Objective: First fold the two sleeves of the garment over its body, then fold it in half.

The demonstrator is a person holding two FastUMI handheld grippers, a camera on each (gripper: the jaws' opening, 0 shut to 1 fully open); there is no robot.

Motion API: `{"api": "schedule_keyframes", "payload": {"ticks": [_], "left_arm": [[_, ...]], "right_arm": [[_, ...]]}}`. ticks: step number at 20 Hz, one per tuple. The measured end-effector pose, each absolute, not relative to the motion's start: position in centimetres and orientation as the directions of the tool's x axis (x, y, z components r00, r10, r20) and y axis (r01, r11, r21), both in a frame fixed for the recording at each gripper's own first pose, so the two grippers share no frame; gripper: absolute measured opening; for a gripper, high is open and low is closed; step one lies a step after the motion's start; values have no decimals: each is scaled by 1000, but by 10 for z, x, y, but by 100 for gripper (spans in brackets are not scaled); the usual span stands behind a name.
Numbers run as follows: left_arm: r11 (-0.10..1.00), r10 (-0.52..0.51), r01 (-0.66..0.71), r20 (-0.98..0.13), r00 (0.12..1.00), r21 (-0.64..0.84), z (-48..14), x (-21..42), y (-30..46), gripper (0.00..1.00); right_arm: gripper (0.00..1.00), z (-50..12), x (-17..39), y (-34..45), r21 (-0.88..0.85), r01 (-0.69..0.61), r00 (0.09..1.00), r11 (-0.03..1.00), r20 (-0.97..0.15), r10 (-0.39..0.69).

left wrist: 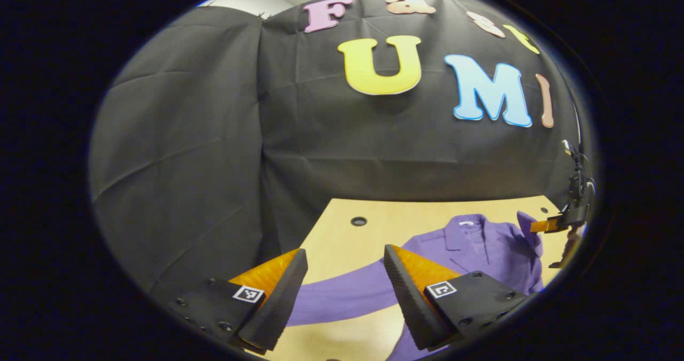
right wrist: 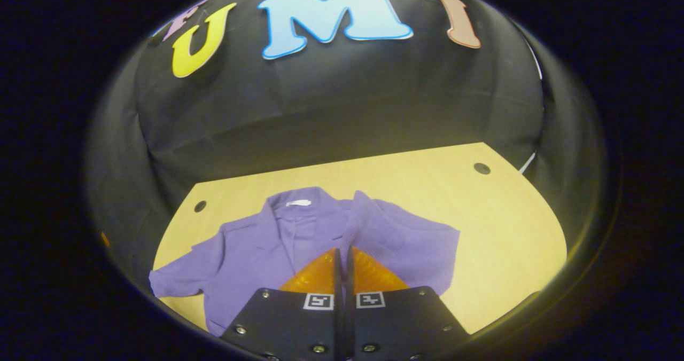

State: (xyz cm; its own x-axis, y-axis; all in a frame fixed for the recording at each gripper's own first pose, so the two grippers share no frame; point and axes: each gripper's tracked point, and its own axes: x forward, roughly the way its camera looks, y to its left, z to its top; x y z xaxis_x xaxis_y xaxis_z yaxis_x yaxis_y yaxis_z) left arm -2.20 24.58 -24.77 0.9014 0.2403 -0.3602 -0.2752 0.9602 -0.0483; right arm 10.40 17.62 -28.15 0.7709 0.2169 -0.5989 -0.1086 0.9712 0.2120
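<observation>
One purple short-sleeved collared shirt (right wrist: 299, 243) lies flat, front up, on the pale wooden table (right wrist: 481, 217), collar toward the black cloth wall (left wrist: 214, 136) at the back. In the right gripper view, the right gripper (right wrist: 342, 259) sits low over the shirt's body, its jaws drawn together with only a thin dark slit between them; the tips point at the fabric just right of the placket, where a fold of purple cloth rises along the line of the slit. Whether cloth is pinched between the tips cannot be told from this angle. The sleeve on the right of that view already lies folded in over the chest, giving a straight edge on that side; the other sleeve (right wrist: 176, 278) is spread out flat toward the table's near left corner. In the left gripper view, the left gripper (left wrist: 346, 275) hangs above the table with jaws wide apart and nothing between them; the outstretched sleeve runs across the gap beneath the tips, apart from both of them as far as can be seen. The shirt's collar and body lie beyond and to the right of these jaws. At the far right edge of this view the other gripper shows small, by a lifted fold of the shirt. Round holes (left wrist: 358, 221) dot the table near its corners.
</observation>
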Motion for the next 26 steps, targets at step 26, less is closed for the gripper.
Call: {"api": "schedule_keyframes", "payload": {"ticks": [26], "left_arm": [[881,286,-465,-689,666,-83,-495,-81,367,100]], "right_arm": [[1,-352,29,410,151,-430,538,890,-749,387]]}}
